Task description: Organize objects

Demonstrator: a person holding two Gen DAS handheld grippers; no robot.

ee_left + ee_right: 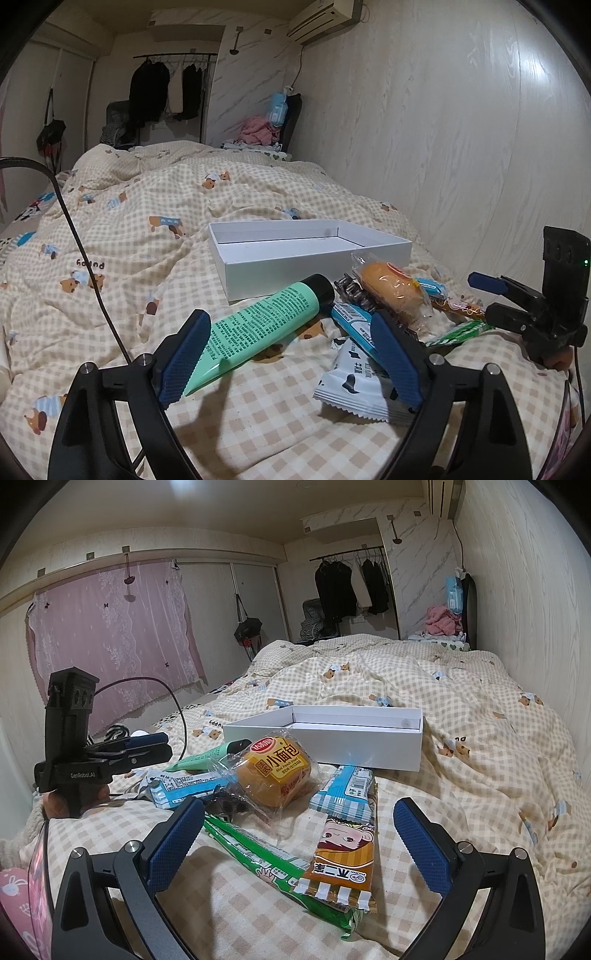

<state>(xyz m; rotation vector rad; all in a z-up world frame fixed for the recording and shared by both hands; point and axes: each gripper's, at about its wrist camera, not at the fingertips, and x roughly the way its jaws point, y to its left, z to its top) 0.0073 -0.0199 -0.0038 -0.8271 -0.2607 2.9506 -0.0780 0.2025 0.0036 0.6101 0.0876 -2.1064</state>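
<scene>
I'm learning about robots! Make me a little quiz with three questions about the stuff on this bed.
1. True or false: the white box already has snacks inside it.
2. Which thing lies between the fingers of the left gripper? A) the green tube B) the small bread packet C) the orange wafer packet
3. Fill in: the cap on the green tube is coloured ____.

Key:
1. False. As far as both views show, the box is empty.
2. A. The tube's flat end sits by the left finger, but the gripper is open and not squeezing it.
3. Black.
</scene>
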